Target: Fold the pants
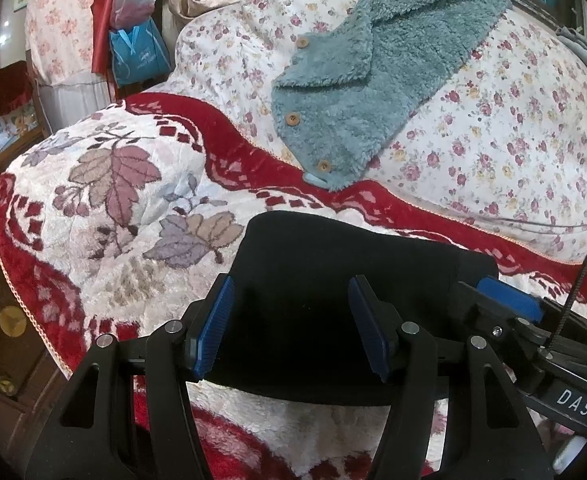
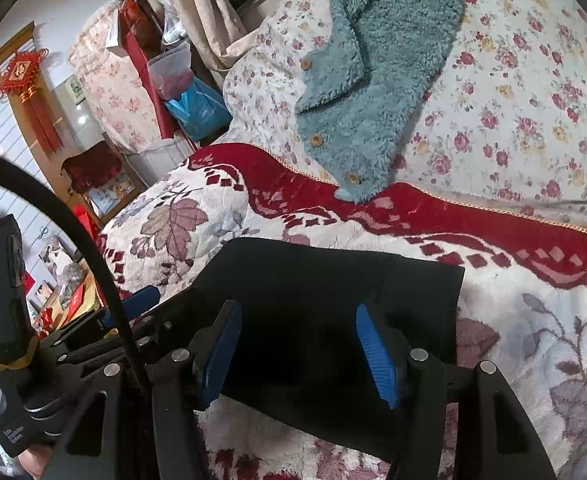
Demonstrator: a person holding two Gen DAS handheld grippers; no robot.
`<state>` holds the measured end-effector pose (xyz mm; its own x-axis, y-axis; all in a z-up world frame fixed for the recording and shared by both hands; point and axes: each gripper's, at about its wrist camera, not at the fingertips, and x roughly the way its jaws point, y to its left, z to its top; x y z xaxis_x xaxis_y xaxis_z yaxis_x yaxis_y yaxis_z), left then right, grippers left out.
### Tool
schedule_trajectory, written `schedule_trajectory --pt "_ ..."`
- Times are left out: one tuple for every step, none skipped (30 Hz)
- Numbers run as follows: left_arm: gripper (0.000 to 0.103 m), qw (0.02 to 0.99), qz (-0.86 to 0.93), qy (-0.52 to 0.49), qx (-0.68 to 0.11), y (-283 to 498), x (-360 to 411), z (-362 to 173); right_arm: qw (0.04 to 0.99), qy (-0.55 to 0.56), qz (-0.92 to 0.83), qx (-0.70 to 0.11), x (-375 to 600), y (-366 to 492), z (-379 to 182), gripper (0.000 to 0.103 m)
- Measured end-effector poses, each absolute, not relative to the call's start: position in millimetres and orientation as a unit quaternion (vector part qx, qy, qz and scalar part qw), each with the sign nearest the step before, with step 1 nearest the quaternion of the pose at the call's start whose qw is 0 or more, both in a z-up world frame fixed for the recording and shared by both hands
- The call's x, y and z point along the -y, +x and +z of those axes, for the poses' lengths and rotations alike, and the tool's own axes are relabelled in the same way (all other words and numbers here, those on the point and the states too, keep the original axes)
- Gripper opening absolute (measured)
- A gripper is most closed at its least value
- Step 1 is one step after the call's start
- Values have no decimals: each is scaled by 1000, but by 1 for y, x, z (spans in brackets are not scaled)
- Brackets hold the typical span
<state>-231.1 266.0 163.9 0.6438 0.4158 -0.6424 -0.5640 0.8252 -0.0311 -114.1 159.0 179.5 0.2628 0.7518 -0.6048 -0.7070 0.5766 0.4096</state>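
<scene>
The black pants (image 1: 313,280) lie folded into a compact rectangle on the red and cream leaf-patterned blanket (image 1: 105,208). They also show in the right wrist view (image 2: 313,280). My left gripper (image 1: 289,320) hovers over the near part of the pants with its blue pads wide apart, holding nothing. My right gripper (image 2: 297,344) hovers over the same bundle, its jaws open and empty. The right gripper's blue pad shows at the right edge of the left wrist view (image 1: 509,300), and the left gripper shows at the lower left of the right wrist view (image 2: 133,300).
A teal fleece jacket (image 1: 365,80) with wooden buttons lies on the floral quilt (image 1: 513,120) behind the pants. At the bed's left side are a blue bag (image 1: 137,54), a red curtain and a small table (image 1: 5,92). A black cable (image 2: 73,216) arcs across the right wrist view.
</scene>
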Motion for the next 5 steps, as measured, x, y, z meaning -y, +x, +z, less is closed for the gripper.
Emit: schedule_trajectory --pt "60 899 274 -111 -322 -232 -265 165 794 28 460 -397 -159 -115 180 58" --pt "60 900 272 -111 -323 -231 -264 166 794 29 460 -396 -159 -115 180 58" --pt "60 900 270 -112 -324 -232 -264 166 795 30 460 -395 -159 -114 181 58" --pt "60 899 267 -115 -327 -232 -262 168 795 30 460 -394 -157 -114 182 58" --pt "60 899 266 -115 -327 -232 -260 169 796 32 461 -392 -155 -115 183 58"
